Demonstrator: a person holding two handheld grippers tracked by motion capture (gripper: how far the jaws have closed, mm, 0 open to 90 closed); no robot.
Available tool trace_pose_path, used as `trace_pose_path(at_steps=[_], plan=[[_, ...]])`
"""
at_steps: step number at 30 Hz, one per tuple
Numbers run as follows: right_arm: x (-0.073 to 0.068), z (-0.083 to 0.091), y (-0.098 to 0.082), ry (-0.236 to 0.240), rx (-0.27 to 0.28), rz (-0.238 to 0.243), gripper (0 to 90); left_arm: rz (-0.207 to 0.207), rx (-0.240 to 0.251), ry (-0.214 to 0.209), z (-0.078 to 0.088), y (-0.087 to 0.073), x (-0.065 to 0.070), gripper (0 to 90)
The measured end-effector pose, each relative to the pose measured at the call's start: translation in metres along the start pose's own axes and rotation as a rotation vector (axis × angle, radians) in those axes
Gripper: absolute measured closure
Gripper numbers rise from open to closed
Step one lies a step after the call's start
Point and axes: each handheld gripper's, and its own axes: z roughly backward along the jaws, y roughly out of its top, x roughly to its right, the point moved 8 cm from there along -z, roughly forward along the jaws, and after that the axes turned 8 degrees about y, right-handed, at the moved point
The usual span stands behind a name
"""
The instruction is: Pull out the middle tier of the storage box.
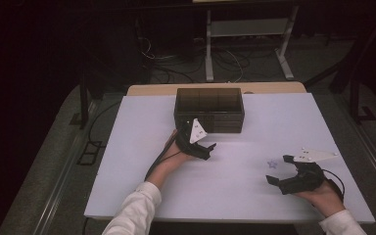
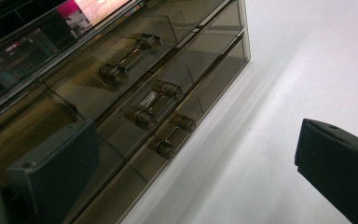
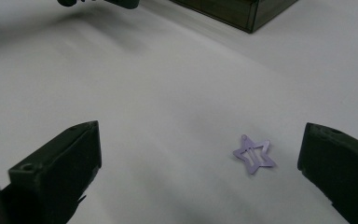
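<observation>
The star clip (image 3: 254, 156) lies flat on the white table (image 1: 137, 161), small and purple, and in my right gripper view it sits between my two jaws, nearer the one at 3 o'clock than the one at 9 o'clock, touching neither. In the high view the clip (image 1: 273, 163) shows at about 10 o'clock from my right gripper (image 1: 280, 170), just beside the fingertips. My right jaws stand wide, with nothing between them but table and the clip.

The drawer box (image 1: 209, 109) stands at the far middle of the table, at 12 o'clock from me, dark and see-through, well apart from the clip. My left gripper (image 1: 198, 138) is at its front, close to the left end, and its jaws are wide too and grip nothing. In my left gripper view the box (image 2: 121, 93) runs on a slant from 7 o'clock up to 1 o'clock, and three drawer fronts show, each with a bar handle: one handle (image 2: 129, 58) highest, a second (image 2: 157, 104) under it, a third (image 2: 175, 136) lowest and nearest the table. My jaw at 9 o'clock overlaps the box front in that view; I can't tell if it touches. My other jaw is over bare table at 4 o'clock.
</observation>
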Motion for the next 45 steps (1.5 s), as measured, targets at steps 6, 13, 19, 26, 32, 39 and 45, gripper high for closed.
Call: trace_pose_path(at_steps=[6, 13, 19, 26, 32, 39, 45], plan=[[0.0001, 0.0002, 0.0001, 0.0, 0.001, 0.001, 0.0, -0.033, 0.004, 0.015, 0.0004, 0.001, 0.0013, 0.0], [0.0001, 0.0004, 0.0001, -0.001, 0.001, 0.001, 0.0, -0.069, 0.004, 0.028, 0.0009, 0.0012, 0.0023, 0.0], [0.0001, 0.0005, 0.0001, -0.001, 0.001, 0.001, 0.0, -0.091, 0.006, 0.042, 0.0008, 0.0014, 0.0027, 0.0], [0.0, 0.0006, 0.0001, -0.001, 0.0, 0.001, 0.0, -0.117, 0.001, 0.052, 0.001, 0.0008, 0.0026, 0.0], [-0.0001, 0.0009, 0.0002, 0.0, 0.002, 0.003, 0.0, -0.153, -0.005, 0.063, 0.0009, -0.0001, 0.0032, 0.0], [0.0, 0.0009, 0.0002, 0.0, 0.002, 0.004, 0.0, -0.198, -0.006, 0.079, 0.001, -0.0004, 0.0041, 0.0], [-0.0001, 0.0009, 0.0002, 0.0, 0.001, 0.004, 0.0, -0.235, -0.006, 0.092, 0.0015, -0.0004, 0.0048, 0.0]])
